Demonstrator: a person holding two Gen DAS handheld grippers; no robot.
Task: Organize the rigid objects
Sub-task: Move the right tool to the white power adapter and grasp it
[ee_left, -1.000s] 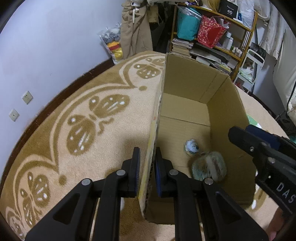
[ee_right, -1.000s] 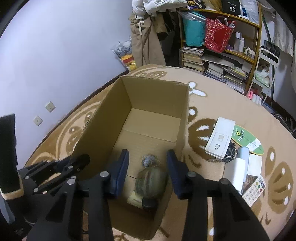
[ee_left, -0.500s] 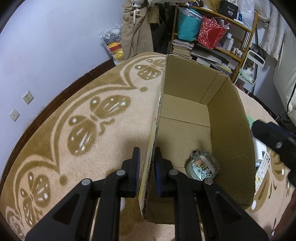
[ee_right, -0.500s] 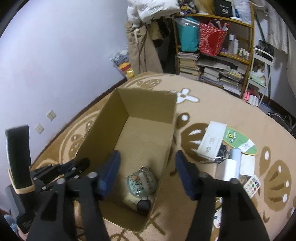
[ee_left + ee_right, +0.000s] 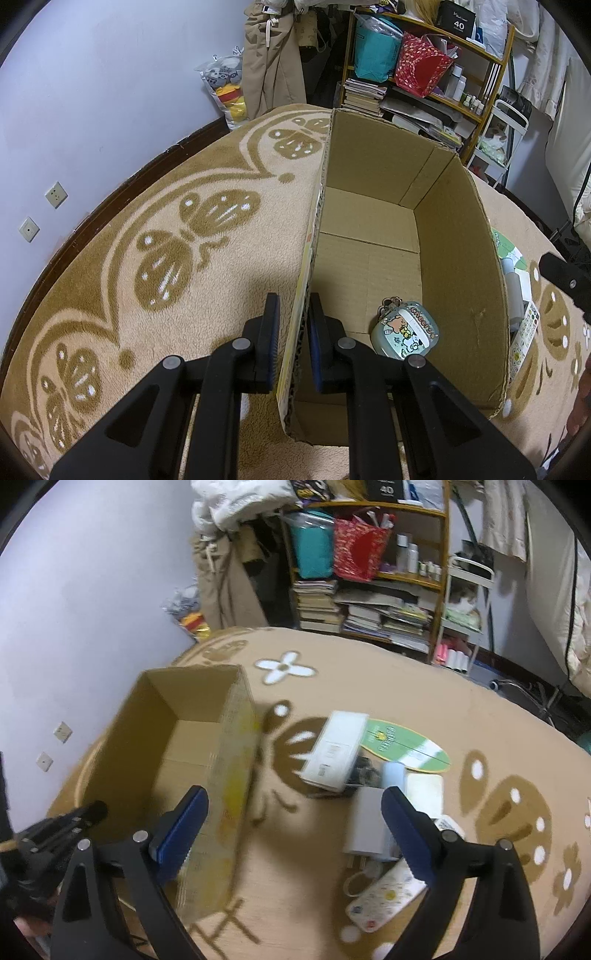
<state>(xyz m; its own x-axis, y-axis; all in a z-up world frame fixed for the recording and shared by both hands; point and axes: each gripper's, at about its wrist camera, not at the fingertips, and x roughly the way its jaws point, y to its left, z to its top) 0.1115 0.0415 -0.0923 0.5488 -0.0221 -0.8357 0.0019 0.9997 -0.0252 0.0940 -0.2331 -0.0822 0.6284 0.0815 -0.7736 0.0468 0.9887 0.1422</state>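
Carpeted floor (image 5: 192,295): left gripper (image 5: 292,325) fingers clamp the cardboard box (image 5: 458,258) wall, steadying it; right gripper (image 5: 291,834) fingers apart, empty, over the clutter.

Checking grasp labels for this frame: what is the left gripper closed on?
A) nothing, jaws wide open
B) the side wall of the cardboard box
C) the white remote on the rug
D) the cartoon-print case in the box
B: the left gripper has one finger on each side of the cardboard box wall, pinching it, while the cartoon-print case lies loose on the box floor.
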